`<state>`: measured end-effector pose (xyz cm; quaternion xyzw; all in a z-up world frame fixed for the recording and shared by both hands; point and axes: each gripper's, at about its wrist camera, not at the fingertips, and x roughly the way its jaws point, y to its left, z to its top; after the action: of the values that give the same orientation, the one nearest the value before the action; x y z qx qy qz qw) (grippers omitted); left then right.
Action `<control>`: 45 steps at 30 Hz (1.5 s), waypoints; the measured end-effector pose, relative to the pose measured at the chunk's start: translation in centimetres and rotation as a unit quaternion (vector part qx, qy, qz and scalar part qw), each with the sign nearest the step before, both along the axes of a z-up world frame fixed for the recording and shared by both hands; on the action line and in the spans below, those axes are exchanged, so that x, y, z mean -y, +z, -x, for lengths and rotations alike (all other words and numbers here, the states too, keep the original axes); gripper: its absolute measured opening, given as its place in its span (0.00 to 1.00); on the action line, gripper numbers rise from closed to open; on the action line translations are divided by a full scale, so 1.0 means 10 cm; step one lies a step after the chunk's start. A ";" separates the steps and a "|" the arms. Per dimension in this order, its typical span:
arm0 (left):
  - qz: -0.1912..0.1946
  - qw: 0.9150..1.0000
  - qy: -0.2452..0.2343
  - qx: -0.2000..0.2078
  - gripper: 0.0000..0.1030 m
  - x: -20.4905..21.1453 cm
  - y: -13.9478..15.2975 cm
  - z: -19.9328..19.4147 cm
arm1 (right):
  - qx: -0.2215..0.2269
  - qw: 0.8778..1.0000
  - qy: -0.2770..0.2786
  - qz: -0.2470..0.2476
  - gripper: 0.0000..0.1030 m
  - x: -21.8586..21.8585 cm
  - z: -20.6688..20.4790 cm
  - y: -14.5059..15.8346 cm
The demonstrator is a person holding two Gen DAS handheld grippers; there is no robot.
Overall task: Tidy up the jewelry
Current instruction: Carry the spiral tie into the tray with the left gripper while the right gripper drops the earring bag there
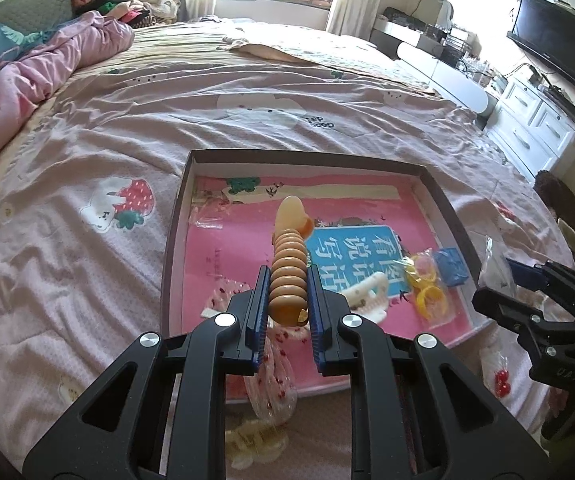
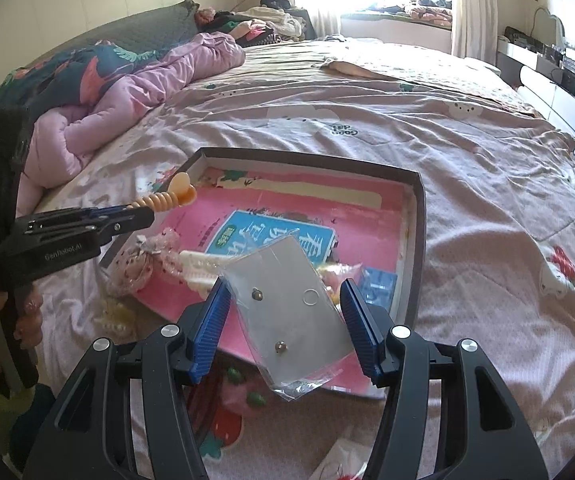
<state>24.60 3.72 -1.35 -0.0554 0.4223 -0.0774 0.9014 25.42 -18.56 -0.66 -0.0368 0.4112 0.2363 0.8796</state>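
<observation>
My left gripper (image 1: 287, 276) is shut on an orange ribbed hair clip (image 1: 287, 264), which sticks out forward above a shallow brown-rimmed box (image 1: 307, 157). The box lies on the bed and holds a pink book, a bag of yellow rings (image 1: 427, 286), a blue case (image 1: 453, 266) and a white hair clip (image 1: 367, 292). My right gripper (image 2: 284, 284) is shut on a clear bag with a grey earring card (image 2: 287, 308) over the near edge of the box (image 2: 420, 220). In the right wrist view the left gripper (image 2: 143, 214) comes in from the left with the orange clip (image 2: 167, 198).
The box lies on a pink printed bedsheet (image 1: 127, 128), with a pink quilt (image 1: 27, 80) piled at the far left. A pale clip (image 1: 255, 440) and a small bag of red beads (image 1: 501, 384) lie near the bed's front. A white dresser (image 1: 535, 120) and TV stand right.
</observation>
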 end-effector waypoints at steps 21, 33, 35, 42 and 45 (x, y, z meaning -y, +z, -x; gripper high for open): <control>-0.009 1.000 0.023 -0.012 0.27 -0.20 -0.13 -0.17 | -0.029 0.999 0.002 0.043 0.53 -0.33 -0.42 -0.42; 0.001 0.999 0.050 0.000 0.52 -0.36 0.00 0.14 | -0.030 0.998 0.004 0.047 0.61 -0.44 -0.34 -0.51; 0.003 0.999 0.054 0.001 0.52 -0.38 0.02 0.19 | -0.025 0.999 0.003 0.048 0.65 -0.43 -0.30 -0.48; 0.006 0.998 0.064 0.009 0.61 -0.40 0.10 0.35 | -0.005 0.999 -0.004 0.035 0.78 -0.30 -0.13 -0.28; 0.008 0.998 0.067 0.015 0.66 -0.40 0.16 0.41 | 0.002 0.999 -0.007 0.031 0.80 -0.24 -0.07 -0.19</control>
<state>20.50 7.67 0.21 -0.0892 0.4032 -0.0213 0.9105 26.10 -16.20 -2.60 -0.0617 0.4166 0.2173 0.8806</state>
